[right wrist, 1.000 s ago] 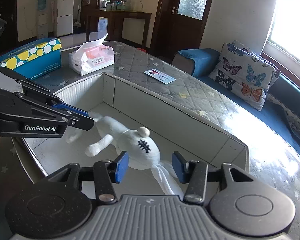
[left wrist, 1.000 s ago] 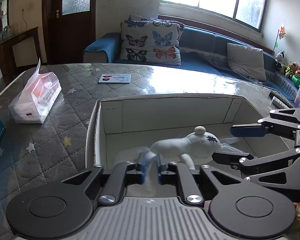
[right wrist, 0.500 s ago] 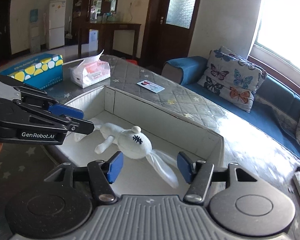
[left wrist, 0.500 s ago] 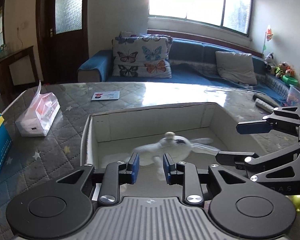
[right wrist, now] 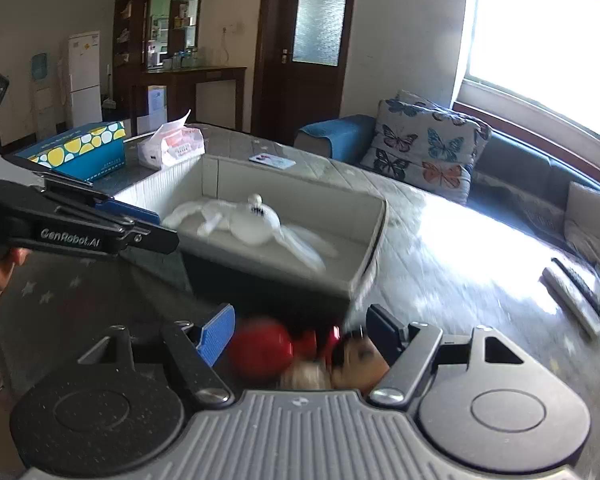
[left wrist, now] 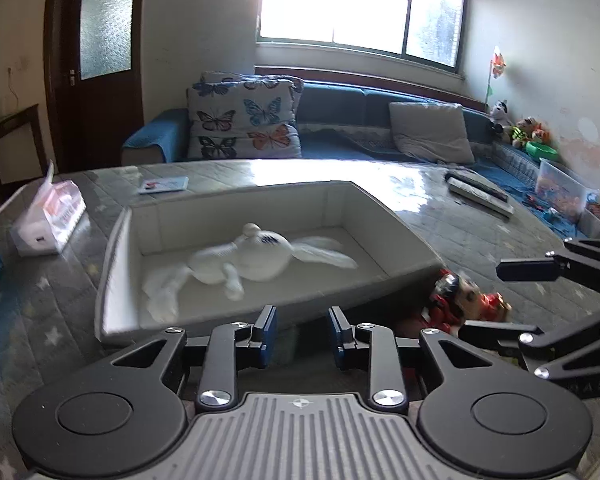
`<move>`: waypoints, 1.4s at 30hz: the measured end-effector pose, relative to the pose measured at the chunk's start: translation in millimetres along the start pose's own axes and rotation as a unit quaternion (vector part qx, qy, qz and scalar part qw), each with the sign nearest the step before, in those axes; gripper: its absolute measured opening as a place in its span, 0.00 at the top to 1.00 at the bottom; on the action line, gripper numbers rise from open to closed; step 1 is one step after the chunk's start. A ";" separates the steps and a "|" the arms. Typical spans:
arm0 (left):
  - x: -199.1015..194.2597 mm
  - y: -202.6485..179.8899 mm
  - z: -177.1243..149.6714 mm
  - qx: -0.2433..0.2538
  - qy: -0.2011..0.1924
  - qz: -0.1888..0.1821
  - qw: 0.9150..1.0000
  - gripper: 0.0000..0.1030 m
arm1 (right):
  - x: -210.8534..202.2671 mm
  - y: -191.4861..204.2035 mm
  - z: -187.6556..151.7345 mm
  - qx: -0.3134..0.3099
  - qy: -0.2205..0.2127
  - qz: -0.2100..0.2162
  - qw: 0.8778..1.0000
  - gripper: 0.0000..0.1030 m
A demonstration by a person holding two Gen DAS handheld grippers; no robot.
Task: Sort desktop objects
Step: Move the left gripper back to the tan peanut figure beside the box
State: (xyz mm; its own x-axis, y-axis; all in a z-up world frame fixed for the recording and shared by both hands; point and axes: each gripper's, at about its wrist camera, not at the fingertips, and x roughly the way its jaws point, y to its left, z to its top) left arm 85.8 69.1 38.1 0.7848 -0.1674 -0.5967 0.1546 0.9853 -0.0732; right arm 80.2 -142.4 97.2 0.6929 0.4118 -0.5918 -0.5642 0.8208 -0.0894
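Both my claws, left [left wrist: 298, 330] and right [right wrist: 300, 332], have just been opening and hold nothing, pulled back from the box [left wrist: 400, 236] where the rabbit [left wrist: 256, 258] now lies.

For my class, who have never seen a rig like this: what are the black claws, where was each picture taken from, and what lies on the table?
A person holds two hand-held claws, each carrying a camera that looks along its fingers. In the left view, the left claw stands open and empty, its jaws having just opened. In the right view, the right claw, also just opened, hangs over a red toy without gripping it. A white plush rabbit lies in the grey tray. A tissue pack sits nearby on the table.
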 end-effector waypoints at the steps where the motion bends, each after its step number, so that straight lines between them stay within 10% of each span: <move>1: 0.9 -3.6 -3.7 0.002 0.003 -0.001 1.000 0.70 | -3.1 -0.4 -4.8 0.004 0.001 0.000 1.000 0.28; 42: 30.5 -52.7 -27.2 -0.037 0.073 -0.123 0.989 0.70 | 4.5 -0.4 -54.3 0.053 0.040 0.035 0.997 0.39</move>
State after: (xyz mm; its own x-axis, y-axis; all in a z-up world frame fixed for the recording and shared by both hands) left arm 85.3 13.0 2.1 0.6325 -0.4009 -0.6628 0.2817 0.9161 -0.2854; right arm 59.1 -162.3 51.0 0.6142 0.4397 -0.6553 -0.5556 0.8307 0.0367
